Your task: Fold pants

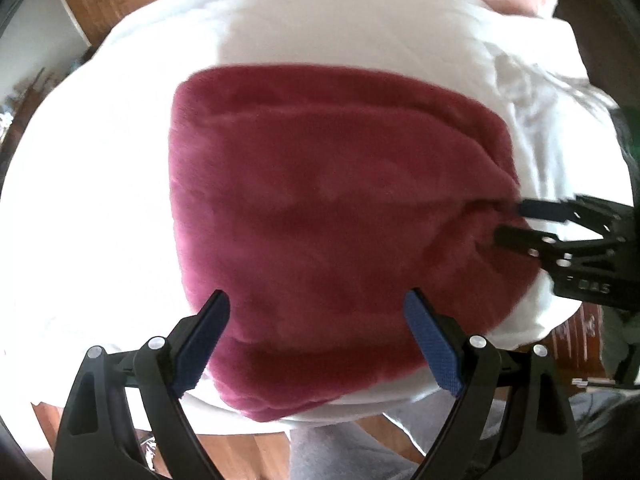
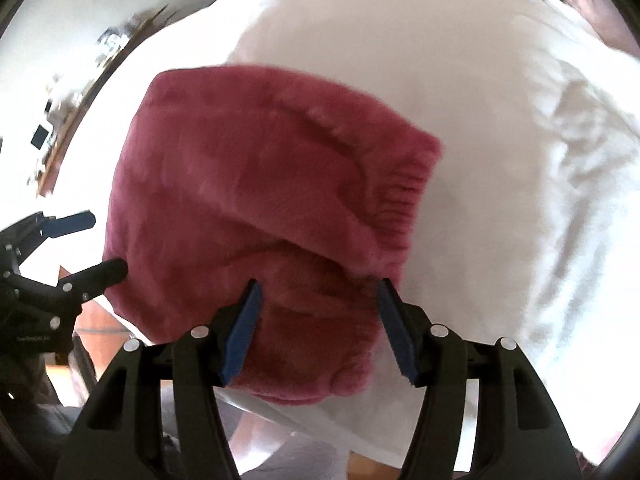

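White cloth is covering the desk under my two tools, and brown wooden floor is showing past its far edge. My left fingers are standing wide apart and are gripping nothing; their blue pads are hanging just above the near edge of the pants, with the plush cloth showing between them but not pressed. My right fingers are also apart and are not pinching anything; the near right corner of the pants is lying between them, and I cannot tell if a pad is brushing it. Both tools are pointing steeply down.

Seen from my right hand, the pants are lying folded into a thick dark pink bundle in the middle of the white cloth, close to its near edge. One ribbed cuff is sticking out on the right side of the bundle, on top of a lower layer. Wrinkles are running through the white cloth further to the right. Grey trousers of the person are showing below the near edge.
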### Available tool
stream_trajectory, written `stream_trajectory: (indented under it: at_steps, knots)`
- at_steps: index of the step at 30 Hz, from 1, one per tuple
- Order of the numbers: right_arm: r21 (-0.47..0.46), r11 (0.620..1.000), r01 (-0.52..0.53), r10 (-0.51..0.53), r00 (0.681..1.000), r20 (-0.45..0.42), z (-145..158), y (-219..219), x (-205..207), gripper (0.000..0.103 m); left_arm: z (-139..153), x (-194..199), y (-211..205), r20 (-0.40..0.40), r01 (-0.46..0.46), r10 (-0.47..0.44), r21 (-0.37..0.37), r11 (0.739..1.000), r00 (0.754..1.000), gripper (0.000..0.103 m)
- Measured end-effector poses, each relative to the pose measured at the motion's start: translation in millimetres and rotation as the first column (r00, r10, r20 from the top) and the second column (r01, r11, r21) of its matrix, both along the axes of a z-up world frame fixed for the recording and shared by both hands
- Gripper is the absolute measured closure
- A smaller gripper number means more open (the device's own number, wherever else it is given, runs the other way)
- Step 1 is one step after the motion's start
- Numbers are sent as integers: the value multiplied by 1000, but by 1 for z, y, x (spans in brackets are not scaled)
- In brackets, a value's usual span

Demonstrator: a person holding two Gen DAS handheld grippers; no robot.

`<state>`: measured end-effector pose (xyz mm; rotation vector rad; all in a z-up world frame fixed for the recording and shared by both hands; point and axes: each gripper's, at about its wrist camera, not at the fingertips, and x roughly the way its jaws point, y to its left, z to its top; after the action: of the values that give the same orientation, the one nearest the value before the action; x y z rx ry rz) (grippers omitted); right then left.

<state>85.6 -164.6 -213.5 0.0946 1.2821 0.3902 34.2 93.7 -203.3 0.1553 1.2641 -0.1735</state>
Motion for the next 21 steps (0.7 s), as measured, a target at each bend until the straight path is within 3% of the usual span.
stream_trajectory:
  at_steps: [4,9,13,21]
  knots:
    - [55,993,105,-105,994,-8,3,-21,8,20,2,11,15,5,-58,58,-2,998,998,15]
    - [86,979,186,-180,981,-76,-9,-33,27,18,-7,25,32,-32,-101,100,-14,995,994,15]
    - [81,971,227,-218,970,-103,-23,-31,29,9,-13,33,50,-57,-111,108,-42,993,992,11]
    - [88,956,279,-254,941,-224,-62,-26,39,7,-44,57,90,-134,-138,114,-195,971,984,8]
